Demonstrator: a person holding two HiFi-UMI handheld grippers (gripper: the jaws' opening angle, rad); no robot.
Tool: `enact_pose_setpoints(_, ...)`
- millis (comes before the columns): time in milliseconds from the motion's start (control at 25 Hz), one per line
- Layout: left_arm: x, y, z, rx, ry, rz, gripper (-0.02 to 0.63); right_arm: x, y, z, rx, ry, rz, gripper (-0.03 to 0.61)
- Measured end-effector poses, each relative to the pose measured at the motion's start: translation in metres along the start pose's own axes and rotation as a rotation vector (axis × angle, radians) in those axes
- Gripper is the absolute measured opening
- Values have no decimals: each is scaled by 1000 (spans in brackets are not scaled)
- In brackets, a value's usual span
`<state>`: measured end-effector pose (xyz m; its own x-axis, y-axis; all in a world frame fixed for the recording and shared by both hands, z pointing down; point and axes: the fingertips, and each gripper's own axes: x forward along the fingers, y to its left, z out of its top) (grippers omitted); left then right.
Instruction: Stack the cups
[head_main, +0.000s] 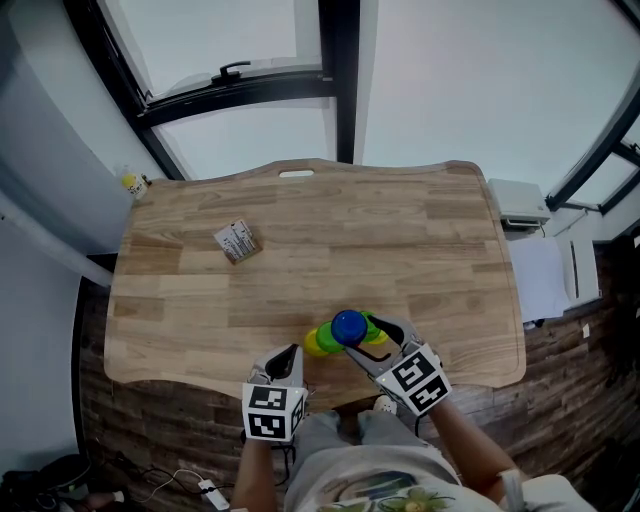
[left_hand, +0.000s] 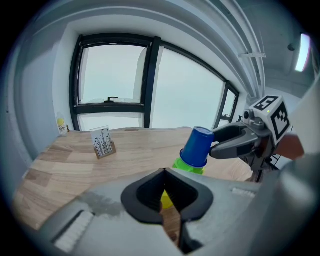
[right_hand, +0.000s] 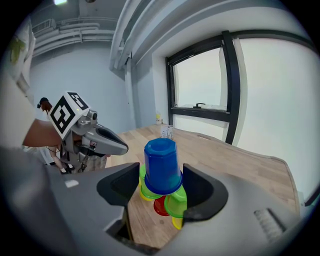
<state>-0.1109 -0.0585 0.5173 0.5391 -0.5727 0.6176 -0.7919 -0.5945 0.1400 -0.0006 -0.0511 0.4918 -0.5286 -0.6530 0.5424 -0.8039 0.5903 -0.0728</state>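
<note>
A blue cup (head_main: 348, 325) (left_hand: 197, 145) (right_hand: 161, 165) stands upside down on a cluster of green cups (head_main: 322, 340) (right_hand: 175, 202) near the table's front edge. A red cup (right_hand: 160, 206) and a yellow cup (right_hand: 177, 222) (left_hand: 166, 199) lie under them. My right gripper (head_main: 358, 336) (right_hand: 161, 172) (left_hand: 214, 142) is open, its jaws on either side of the blue cup without pressing it. My left gripper (head_main: 290, 350) (left_hand: 164, 172) (right_hand: 125, 147) is shut and holds nothing, just left of the pile.
The wooden table (head_main: 400, 240) carries a small card holder (head_main: 237, 241) (left_hand: 102, 142) at its far left. A yellow bottle (head_main: 133, 184) stands on the sill beyond the table's left corner. Windows run behind the table.
</note>
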Motion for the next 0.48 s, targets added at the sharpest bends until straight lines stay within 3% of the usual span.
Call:
enact_pose_setpoints(240, -1, -9, -1, 8, -4, -11, 6, -8, 1, -8, 14, 1, -10, 267)
enact_pose_setpoints(480, -4, -20, 4, 8, -36, -18, 6, -21, 0, -3, 20, -57, -44, 160)
